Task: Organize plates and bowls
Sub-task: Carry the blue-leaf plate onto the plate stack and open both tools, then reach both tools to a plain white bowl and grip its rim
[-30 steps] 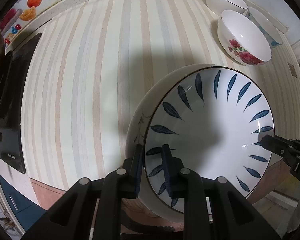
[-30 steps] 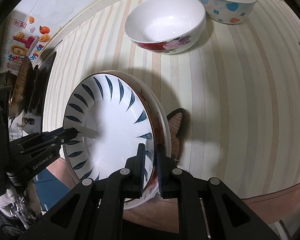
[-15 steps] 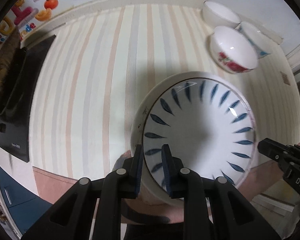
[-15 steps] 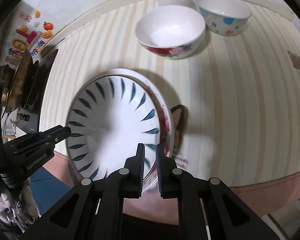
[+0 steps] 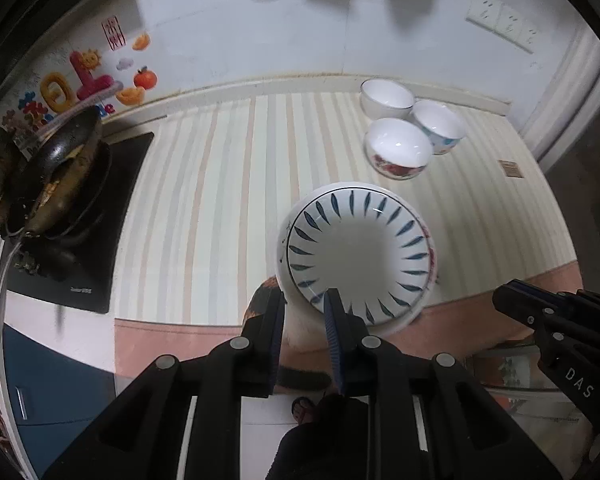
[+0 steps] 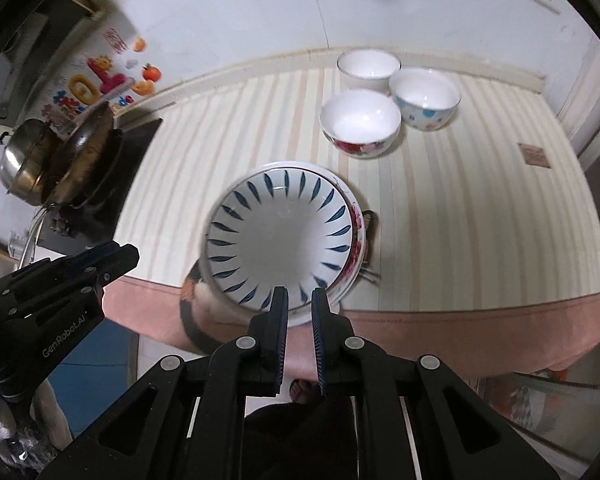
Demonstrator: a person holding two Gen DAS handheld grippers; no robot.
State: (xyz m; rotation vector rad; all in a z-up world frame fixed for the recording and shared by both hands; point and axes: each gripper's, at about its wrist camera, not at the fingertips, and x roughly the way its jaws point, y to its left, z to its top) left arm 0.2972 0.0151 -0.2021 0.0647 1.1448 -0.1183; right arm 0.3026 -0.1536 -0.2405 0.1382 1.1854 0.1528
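Striped cream table point(image 5: 228, 184) runs below; both grippers hold a stack, the white blue-leaf plate point(image 5: 356, 252) nested in a floral-rimmed plate point(image 6: 354, 236), clear above it. Left gripper point(image 5: 304, 312) and right gripper point(image 6: 300, 304) jaws pinch opposite near rims; three white bowls point(image 6: 360, 124) sit beyond, nearer the right.
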